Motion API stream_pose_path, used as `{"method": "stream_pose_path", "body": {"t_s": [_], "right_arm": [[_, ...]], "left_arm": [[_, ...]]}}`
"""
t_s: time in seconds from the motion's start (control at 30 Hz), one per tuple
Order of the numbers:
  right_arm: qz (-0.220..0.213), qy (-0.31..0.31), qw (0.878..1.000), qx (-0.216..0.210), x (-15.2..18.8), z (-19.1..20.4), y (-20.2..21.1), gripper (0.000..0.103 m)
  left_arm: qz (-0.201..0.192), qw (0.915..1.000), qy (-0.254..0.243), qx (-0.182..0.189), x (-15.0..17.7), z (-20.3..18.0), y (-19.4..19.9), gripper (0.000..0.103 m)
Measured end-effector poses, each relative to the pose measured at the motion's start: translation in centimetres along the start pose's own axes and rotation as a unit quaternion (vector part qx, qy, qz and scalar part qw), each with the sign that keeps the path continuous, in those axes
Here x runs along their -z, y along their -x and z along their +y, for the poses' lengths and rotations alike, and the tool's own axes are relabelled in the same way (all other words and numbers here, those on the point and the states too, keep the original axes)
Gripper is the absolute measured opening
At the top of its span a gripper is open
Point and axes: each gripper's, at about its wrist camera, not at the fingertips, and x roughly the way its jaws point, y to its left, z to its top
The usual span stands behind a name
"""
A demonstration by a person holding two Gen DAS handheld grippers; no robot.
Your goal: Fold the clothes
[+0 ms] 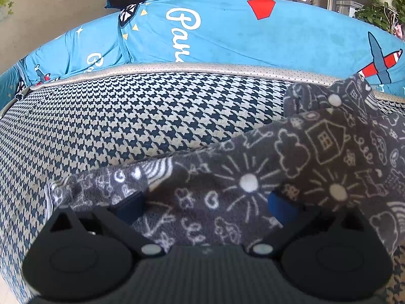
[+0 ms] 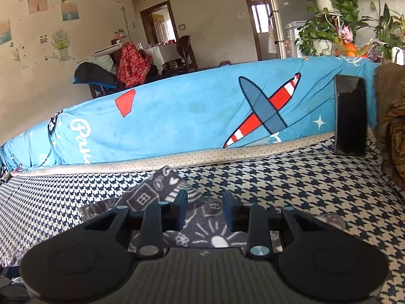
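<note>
A dark grey fleece garment (image 1: 253,167) with white doodle print lies on the houndstooth sofa seat (image 1: 126,116). In the left wrist view it is draped over my left gripper (image 1: 205,202) and spreads to the right. The left fingers (image 1: 129,206) stand wide apart, with their tips hidden under the cloth. In the right wrist view the same garment (image 2: 152,195) lies beneath and just beyond my right gripper (image 2: 205,198), with one fold raised behind the left finger. The right fingers (image 2: 181,210) stand a narrow gap apart. Cloth shows through the gap and the pads do not press on it.
A blue blanket (image 2: 189,111) with an airplane print covers the sofa back. A dark phone (image 2: 350,116) leans against it at the right, next to a brown patterned throw (image 2: 392,131). Houndstooth seat (image 2: 303,177) stretches to the right of the garment. Chairs and plants stand behind the sofa.
</note>
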Motion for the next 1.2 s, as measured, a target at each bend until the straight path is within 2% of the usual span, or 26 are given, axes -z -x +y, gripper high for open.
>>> {"method": "stream_pose_path", "body": {"t_s": [0.03,0.17,0.23,0.3,0.47,0.7,0.8,0.87,0.97,1.2], "right_arm": [[0.007,0.004,1.000,-0.002,0.1,0.2,-0.4,0.029],[0.053,0.008,0.998,0.043,1.2,0.0,-3.3,0.028],[0.070,-0.017,0.996,0.054,1.7,-1.0,-4.7,0.021],[0.075,-0.040,0.995,0.056,1.9,-1.7,-5.6,0.020],[0.073,-0.010,0.994,0.077,2.1,-0.6,-6.9,0.021],[0.070,-0.037,0.994,0.072,1.2,-0.9,-6.6,0.021],[0.031,-0.047,0.997,0.059,0.3,-0.9,-5.1,0.021],[0.020,-0.054,0.997,0.042,-0.1,-0.8,-4.7,0.021],[0.032,-0.060,0.997,0.020,0.0,-0.3,-5.4,0.021],[0.055,-0.047,0.997,0.018,0.7,1.3,-7.9,0.022]], "left_arm": [[0.001,1.0000,-0.001,0.001,0.0,0.0,0.0,0.103],[0.004,1.0000,-0.003,0.005,0.0,0.2,0.0,0.103],[0.006,0.9999,-0.007,0.005,0.1,0.1,0.0,0.103],[0.007,0.9999,-0.011,0.004,0.2,0.1,0.0,0.103],[0.007,0.9999,-0.015,0.004,0.3,0.0,0.0,0.103],[0.010,0.9998,-0.016,0.005,0.2,0.1,0.1,0.103],[0.009,0.9998,-0.015,0.005,0.3,0.1,0.2,0.103],[0.008,0.9998,-0.015,0.003,0.4,0.1,0.3,0.103],[0.008,0.9998,-0.015,0.002,0.4,0.1,0.3,0.103],[0.005,0.9997,-0.024,-0.001,0.5,-0.1,0.3,0.103]]}}
